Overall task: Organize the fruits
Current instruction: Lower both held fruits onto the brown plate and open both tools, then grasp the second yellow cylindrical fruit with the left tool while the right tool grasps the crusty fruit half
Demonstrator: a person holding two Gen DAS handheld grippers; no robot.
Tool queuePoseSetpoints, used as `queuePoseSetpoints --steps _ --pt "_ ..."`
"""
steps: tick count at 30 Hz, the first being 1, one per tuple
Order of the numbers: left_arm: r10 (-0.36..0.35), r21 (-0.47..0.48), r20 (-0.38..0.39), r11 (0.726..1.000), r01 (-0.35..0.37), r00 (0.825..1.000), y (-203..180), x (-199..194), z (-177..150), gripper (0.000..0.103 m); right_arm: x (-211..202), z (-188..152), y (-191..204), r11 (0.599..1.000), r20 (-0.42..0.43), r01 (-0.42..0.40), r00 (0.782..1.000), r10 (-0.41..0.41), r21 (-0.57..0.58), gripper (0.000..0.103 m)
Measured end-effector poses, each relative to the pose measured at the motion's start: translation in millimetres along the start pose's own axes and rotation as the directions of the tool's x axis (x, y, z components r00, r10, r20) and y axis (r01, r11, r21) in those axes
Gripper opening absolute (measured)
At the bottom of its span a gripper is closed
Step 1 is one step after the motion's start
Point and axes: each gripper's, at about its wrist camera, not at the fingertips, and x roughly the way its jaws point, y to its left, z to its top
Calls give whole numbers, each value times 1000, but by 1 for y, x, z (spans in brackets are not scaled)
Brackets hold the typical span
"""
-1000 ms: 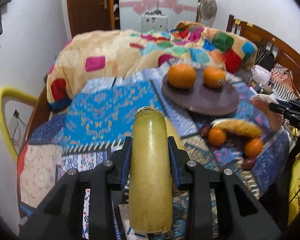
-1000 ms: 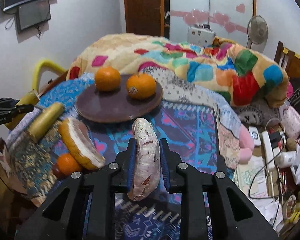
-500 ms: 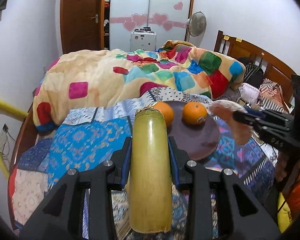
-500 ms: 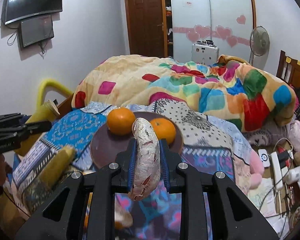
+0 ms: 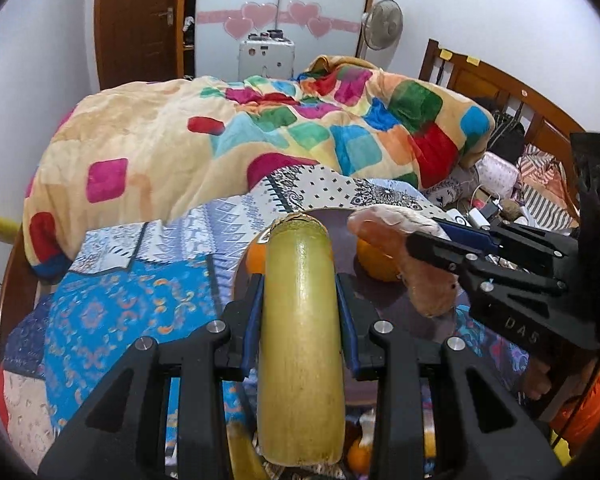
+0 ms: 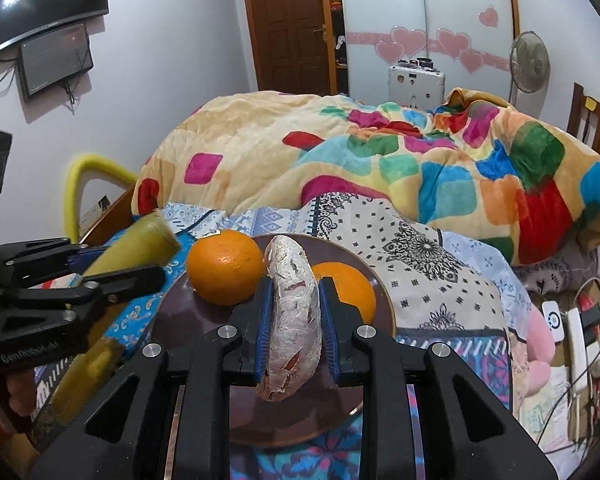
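My left gripper (image 5: pixel 300 312) is shut on a long yellow-green banana-like fruit (image 5: pixel 300 340), held above the left edge of the dark round plate (image 5: pixel 380 304). My right gripper (image 6: pixel 294 320) is shut on a pale pink and white fruit slice (image 6: pixel 294 312), held over the plate (image 6: pixel 188 320). Two oranges (image 6: pixel 226 266) (image 6: pixel 350 286) sit on the plate's far side. The left gripper shows in the right wrist view (image 6: pixel 112 276), and the right gripper in the left wrist view (image 5: pixel 432 240).
The plate rests on a patchwork blue cloth (image 5: pixel 112 312) on the bed. A colourful blanket (image 6: pixel 380 160) is heaped behind. Another yellow fruit (image 6: pixel 80 376) lies left of the plate. Chargers and cables (image 6: pixel 576 332) clutter the right. A yellow tube (image 6: pixel 76 184) stands at left.
Both grippers have moved in toward the plate with their fruits held. The right gripper now sits close beside the left one, over the plate.
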Motion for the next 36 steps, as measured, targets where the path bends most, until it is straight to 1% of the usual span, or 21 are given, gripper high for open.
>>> queuePoseSetpoints --steps 3,6,9,10,14,18,23,26,27,28,29,31,33,34,36 --pt "5 23 -12 1000 -5 1000 -6 8 2 34 3 1 3 1000 -3 4 1000 -4 -25 21" --pt "-6 42 -31 999 7 999 -12 15 4 34 5 1 4 999 -10 -10 1000 10 -35 23" --pt "-18 53 -48 998 21 999 -17 21 4 34 0 2 5 999 14 -7 1000 8 -42 23" --pt "-16 60 -38 998 18 999 -19 20 4 34 -2 3 5 999 17 -10 1000 10 -40 23" --pt "-8 63 -4 998 8 1000 -24 11 8 34 -10 2 5 999 24 -8 1000 9 -46 23" --pt "-1 60 2 998 1 1000 -23 -1 7 34 -23 0 4 999 34 -11 999 13 -45 23" --pt "21 59 5 998 -21 1000 -19 -23 -3 34 -43 -9 9 998 38 -25 999 27 -59 23" --pt "35 42 10 999 -35 999 -14 -40 -13 39 -53 -17 12 998 40 -33 999 35 -63 32" --pt "33 35 14 999 -33 999 -13 -45 -16 41 -57 -20 13 998 44 -33 998 36 -62 37" --pt "32 29 16 999 -32 999 -11 -50 -19 45 -62 -24 15 997 47 -35 998 38 -62 38" --pt "40 24 21 999 -40 999 -10 -58 -24 47 -65 -26 16 997 47 -38 998 41 -63 38" --pt "60 21 31 998 -60 998 -8 -67 -32 55 -71 -32 20 997 45 -43 998 46 -69 38" --pt "79 26 35 996 -80 996 -8 -76 -44 57 -76 -38 24 996 41 -54 998 57 -72 40" --pt "84 28 33 996 -84 996 -8 -79 -49 60 -78 -42 27 995 38 -62 997 65 -74 43" --pt "96 32 21 995 -97 995 -8 -85 -61 63 -81 -49 31 994 32 -71 997 73 -80 46"
